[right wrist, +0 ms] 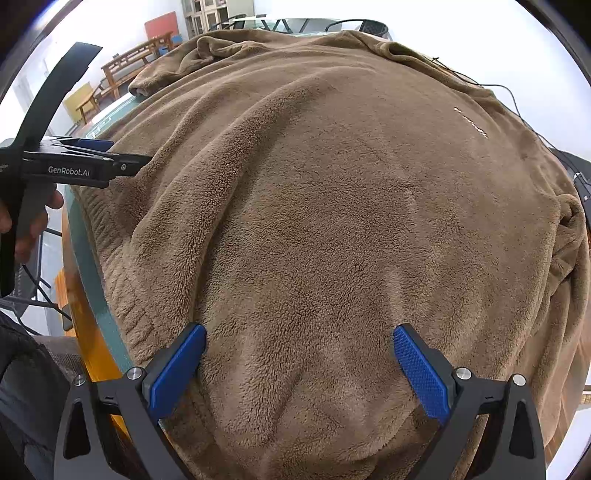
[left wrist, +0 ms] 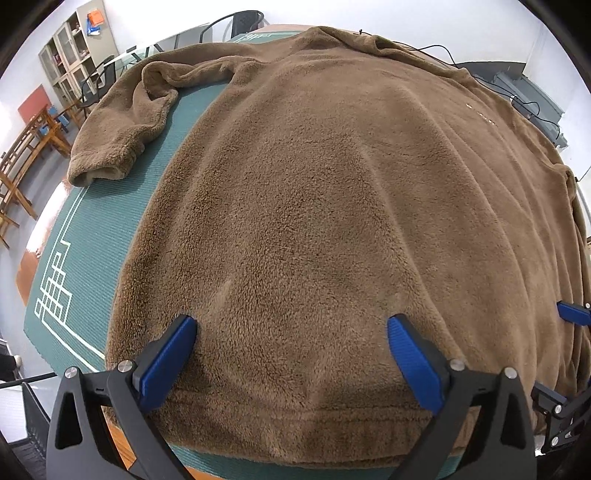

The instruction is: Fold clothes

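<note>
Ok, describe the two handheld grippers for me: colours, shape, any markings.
Both match: the left gripper and right gripper have black angular frames with triangular cut-outs and silver pivot bolts, each carrying two flat blue finger pads with a fine knurled texture. Seen side-on in the right wrist view, the left gripper's black body bears white lettering reading GenRobot.AI. No cables show on either.

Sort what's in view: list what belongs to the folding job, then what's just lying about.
Job:
- brown fleece sweater, spread flat
- green mat under it
- left tool, open over the hem
- right tool, open

Lying about:
- black cable
- wooden benches
- cabinet
- black chair
</note>
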`<state>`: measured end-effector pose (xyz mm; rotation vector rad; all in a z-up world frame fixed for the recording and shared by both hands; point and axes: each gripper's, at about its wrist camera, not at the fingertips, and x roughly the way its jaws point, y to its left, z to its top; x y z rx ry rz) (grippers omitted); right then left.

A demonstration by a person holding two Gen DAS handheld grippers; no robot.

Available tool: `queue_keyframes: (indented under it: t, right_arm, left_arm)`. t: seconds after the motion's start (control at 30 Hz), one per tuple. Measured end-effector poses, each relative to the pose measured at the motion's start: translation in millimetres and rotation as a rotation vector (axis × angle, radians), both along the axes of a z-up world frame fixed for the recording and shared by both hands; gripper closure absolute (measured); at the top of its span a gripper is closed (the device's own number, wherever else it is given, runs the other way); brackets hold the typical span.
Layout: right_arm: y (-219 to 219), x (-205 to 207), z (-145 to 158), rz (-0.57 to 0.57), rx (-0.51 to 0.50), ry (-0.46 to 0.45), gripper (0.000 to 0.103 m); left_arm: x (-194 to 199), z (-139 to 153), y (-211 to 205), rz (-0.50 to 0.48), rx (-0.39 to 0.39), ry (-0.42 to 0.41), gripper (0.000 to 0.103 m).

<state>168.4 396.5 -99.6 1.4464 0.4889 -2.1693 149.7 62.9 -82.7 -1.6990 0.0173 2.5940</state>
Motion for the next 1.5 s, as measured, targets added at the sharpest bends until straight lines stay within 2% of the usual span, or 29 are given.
queue_keyframes:
  t: [0.23,0.3,0.47,0.57,0.63,0.7,0.77,0.9,1.17,1.3,1.5]
  right_arm:
    - [7.1,-3.3,4.0,-0.017,0.007,-0.011,0.001]
    - [9.1,-9.2,10.6,-0.038,0.001,-0.008,0.001]
    - [12.4,-44.2,40.8,-0.107,-0.065,0.093,0.001]
    - [-28.9,-74.4,34.8,-0.163,-0.098,0.073,0.001]
    - [-40.3,-82.0,22.4,-0.184,-0.092,0.038,0.001]
    - [-39.6,-78.0,8.2,-0.184,-0.059,-0.023,0.001]
    - [-42.0,-65.2,5.6,-0.152,-0.016,0.02,0.0]
    - [-40.8,-42.3,8.5,-0.146,-0.021,0.043,0.0]
    - [-41.4,-26.7,15.9,-0.101,0.0,0.008,0.0]
    - [-45.2,-23.2,18.4,-0.101,-0.004,0.013,0.0]
    - [-50.8,-18.2,23.3,-0.107,-0.007,0.017,0.0]
  left_arm:
    - [-3.0,2.2,0.9,0.015,-0.008,-0.039,0.001]
    - [-7.8,10.1,3.1,0.006,0.006,-0.02,0.001]
    - [-25.5,20.8,13.2,-0.029,0.012,-0.004,0.001]
    - [-38.7,8.0,17.8,-0.05,-0.017,-0.038,0.001]
    - [-39.4,1.2,17.4,-0.055,-0.019,-0.051,0.001]
    - [-35.7,-3.6,14.1,-0.053,-0.006,-0.045,0.001]
    - [-32.6,-3.8,11.8,-0.061,-0.002,-0.043,0.001]
    - [-25.1,-3.8,8.4,-0.061,0.001,-0.037,0.001]
    - [-9.5,-2.3,1.5,-0.073,0.007,-0.046,0.001]
    - [-20.2,2.3,0.7,-0.057,0.021,-0.067,0.001]
    - [-40.8,26.2,-1.2,-0.055,0.039,-0.027,0.001]
